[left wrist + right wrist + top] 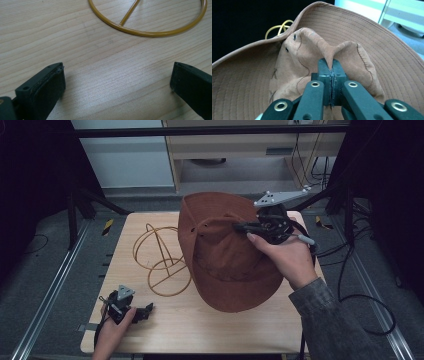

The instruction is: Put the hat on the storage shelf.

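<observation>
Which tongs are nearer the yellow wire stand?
Left. The left tongs lie open on the table just short of the yellow wire stand; the right tongs pinch the brown brimmed hat beyond it.

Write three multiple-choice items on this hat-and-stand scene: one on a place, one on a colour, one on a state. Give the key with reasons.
1. Where does the stand sit relative to the hat in the high view?
A. To its left
B. To its right
C. On top of it

2. What colour is the stand?
A. Blue
B. Yellow
C. White

3. What is the state of the right gripper?
A. Open above the table
B. Shut on nothing
C. Shut on the hat

Key:
1. A, the wire stand stands on the table left of the hat, toward the left gripper.
2. B, its rings and rods show yellow in the high view and the left gripper view.
3. C, in the right gripper view the jaws are pressed together with a fold of the hat's crown pinched between them.
</observation>
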`<action>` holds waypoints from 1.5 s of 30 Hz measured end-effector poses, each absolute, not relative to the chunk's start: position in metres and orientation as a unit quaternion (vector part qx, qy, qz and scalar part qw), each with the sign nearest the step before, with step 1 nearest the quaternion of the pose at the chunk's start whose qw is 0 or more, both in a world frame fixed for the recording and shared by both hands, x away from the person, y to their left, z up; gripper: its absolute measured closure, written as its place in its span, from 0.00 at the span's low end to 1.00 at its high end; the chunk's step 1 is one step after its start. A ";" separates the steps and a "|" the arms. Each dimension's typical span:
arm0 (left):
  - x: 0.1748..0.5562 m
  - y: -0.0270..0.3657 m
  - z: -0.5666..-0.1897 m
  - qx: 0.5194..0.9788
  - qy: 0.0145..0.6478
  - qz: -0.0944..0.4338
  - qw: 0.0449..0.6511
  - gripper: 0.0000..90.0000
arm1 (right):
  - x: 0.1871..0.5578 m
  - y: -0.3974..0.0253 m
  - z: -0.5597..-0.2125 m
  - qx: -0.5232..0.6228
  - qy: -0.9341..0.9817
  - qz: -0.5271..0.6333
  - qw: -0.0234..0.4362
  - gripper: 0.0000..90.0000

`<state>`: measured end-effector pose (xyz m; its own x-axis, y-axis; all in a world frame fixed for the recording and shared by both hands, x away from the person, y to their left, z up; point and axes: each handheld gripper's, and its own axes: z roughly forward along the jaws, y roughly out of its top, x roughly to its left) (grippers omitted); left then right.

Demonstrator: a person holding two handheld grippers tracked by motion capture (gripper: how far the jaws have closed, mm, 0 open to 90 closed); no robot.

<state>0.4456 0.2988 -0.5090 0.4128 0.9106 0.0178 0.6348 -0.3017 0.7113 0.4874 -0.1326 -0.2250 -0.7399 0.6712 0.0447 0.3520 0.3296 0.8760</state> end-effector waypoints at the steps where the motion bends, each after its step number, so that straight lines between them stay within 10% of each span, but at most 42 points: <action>1: 0.446 0.299 -0.509 0.777 0.497 0.216 0.319 0.00 | 0.488 -0.131 -0.224 0.319 0.798 0.484 0.166 0.99; 45: 0.446 0.299 -0.509 0.779 0.496 0.215 0.319 0.00 | 0.501 -0.056 -0.190 0.286 0.787 0.521 0.168 0.99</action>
<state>0.4458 0.2990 -0.5086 0.4155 0.9094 0.0182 0.6356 -0.3046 0.7094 0.5015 -0.0561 -0.1896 -0.7802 0.6246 0.0328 0.2742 0.2945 0.9155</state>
